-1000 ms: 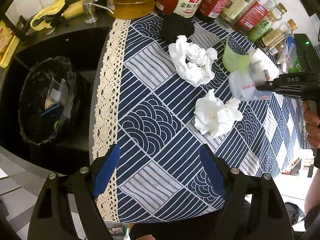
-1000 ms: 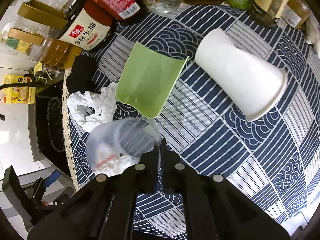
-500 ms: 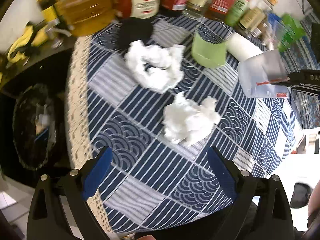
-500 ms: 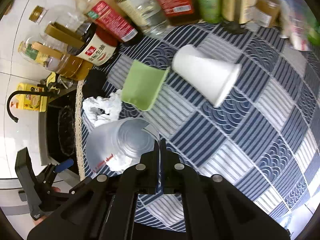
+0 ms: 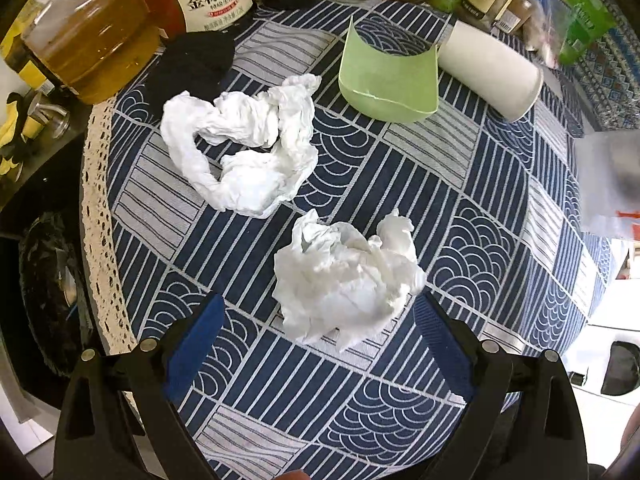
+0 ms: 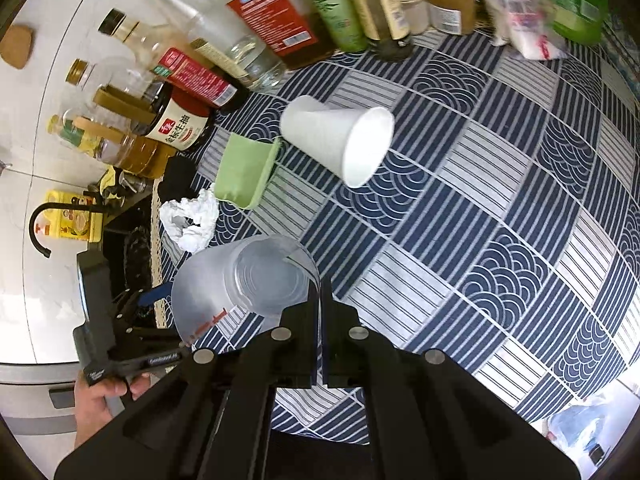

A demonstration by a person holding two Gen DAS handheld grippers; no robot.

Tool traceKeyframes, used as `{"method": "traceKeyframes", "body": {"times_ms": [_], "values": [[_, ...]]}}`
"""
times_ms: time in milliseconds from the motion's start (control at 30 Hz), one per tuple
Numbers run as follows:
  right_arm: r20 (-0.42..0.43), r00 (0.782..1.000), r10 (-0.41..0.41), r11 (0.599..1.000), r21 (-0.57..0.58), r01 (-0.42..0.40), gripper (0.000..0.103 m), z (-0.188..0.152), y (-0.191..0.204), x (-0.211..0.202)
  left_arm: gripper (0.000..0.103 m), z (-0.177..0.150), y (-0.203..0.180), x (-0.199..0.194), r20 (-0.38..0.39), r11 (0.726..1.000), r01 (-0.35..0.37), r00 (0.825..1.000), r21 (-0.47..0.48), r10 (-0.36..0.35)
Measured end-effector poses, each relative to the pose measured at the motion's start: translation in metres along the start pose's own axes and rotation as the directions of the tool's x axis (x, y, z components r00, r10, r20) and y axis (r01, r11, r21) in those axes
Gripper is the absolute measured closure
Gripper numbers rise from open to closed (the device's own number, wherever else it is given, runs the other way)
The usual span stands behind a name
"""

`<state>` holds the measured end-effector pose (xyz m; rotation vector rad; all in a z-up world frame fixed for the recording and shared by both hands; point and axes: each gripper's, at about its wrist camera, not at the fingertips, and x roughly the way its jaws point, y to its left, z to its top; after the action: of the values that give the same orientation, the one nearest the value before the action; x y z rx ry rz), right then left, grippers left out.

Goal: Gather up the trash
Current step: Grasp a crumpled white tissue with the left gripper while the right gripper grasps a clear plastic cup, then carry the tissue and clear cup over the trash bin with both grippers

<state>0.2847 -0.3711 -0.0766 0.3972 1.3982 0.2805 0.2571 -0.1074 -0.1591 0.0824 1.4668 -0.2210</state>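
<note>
- Left wrist view: the left gripper (image 5: 316, 336) hangs with its blue pads wide apart and nothing between them, just short of a crumpled tissue (image 5: 344, 276) in the lower middle of the frame.
- A second, looser tissue wad (image 5: 244, 148) lies at upper left, a green cup fragment (image 5: 386, 84) at upper middle and a white paper cup (image 5: 490, 70) on its side at upper right, all on the blue patterned worktop (image 5: 500, 184).
- At the left edge a dark bin (image 5: 48, 288) sits below the worktop; what it holds cannot be made out here.
- Right wrist view: the right gripper (image 6: 320, 300) is pinched narrow on the rim of a clear plastic cup (image 6: 240, 284), held off the cloth at lower left of centre.
- Judging by this, collection is partway at best: one piece is in hand but not yet binned, and four pieces remain on the worktop.
- The near tissue looks like the left side's likely next pick.
</note>
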Motion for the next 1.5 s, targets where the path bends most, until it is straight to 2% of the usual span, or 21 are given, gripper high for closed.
{"method": "traceKeyframes", "body": {"times_ms": [233, 267, 400, 433, 533, 633, 967, 1067, 1367, 1500], "values": [[-0.008, 1.0, 0.022, 1.0, 0.01, -0.022, 0.101, 0.001, -0.019, 0.0, 0.013, 0.009, -0.011, 0.012, -0.02, 1.0, -0.005, 1.0, 0.008, 0.005], [-0.01, 1.0, 0.025, 1.0, 0.008, -0.025, 0.101, 0.002, -0.021, 0.0, 0.022, 0.011, -0.012, 0.015, -0.024, 1.0, -0.011, 1.0, 0.004, 0.011], [-0.018, 0.999, 0.034, 0.999, -0.003, -0.034, 0.101, 0.005, -0.027, -0.001, 0.039, 0.014, -0.015, 0.023, -0.043, 1.0, -0.016, 0.999, -0.009, 0.016], [-0.019, 0.999, 0.034, 0.999, -0.006, -0.034, 0.101, 0.006, -0.028, 0.0, 0.046, 0.015, -0.016, 0.024, -0.043, 1.0, -0.021, 0.999, -0.012, 0.021], [-0.027, 0.999, 0.04, 0.999, -0.023, -0.04, 0.101, 0.011, -0.03, 0.0, 0.055, 0.015, -0.017, 0.024, -0.031, 0.999, -0.014, 0.999, -0.032, 0.013], [-0.036, 0.998, 0.047, 0.998, -0.044, -0.049, 0.101, 0.015, -0.029, 0.001, 0.06, 0.009, -0.015, 0.018, -0.015, 0.998, -0.011, 1.0, -0.059, 0.01], [-0.084, 0.994, 0.074, 0.987, -0.137, -0.085, 0.101, 0.024, -0.012, 0.01, 0.064, -0.012, -0.006, -0.001, 0.032, 0.989, -0.009, 0.999, -0.146, 0.013], [-0.107, 0.991, 0.08, 0.981, -0.169, -0.098, 0.101, 0.026, -0.005, 0.016, 0.064, -0.028, -0.005, -0.012, 0.048, 0.984, -0.013, 0.999, -0.179, 0.022], [-0.171, 0.981, 0.086, 0.958, -0.256, -0.129, 0.101, 0.027, 0.03, 0.037, 0.064, -0.059, 0.019, -0.051, 0.084, 0.964, -0.021, 0.995, -0.265, 0.045], [-0.182, 0.98, 0.08, 0.952, -0.277, -0.129, 0.101, 0.022, 0.05, 0.046, 0.064, -0.059, 0.025, -0.053, 0.102, 0.958, -0.018, 0.994, -0.285, 0.049]]}}
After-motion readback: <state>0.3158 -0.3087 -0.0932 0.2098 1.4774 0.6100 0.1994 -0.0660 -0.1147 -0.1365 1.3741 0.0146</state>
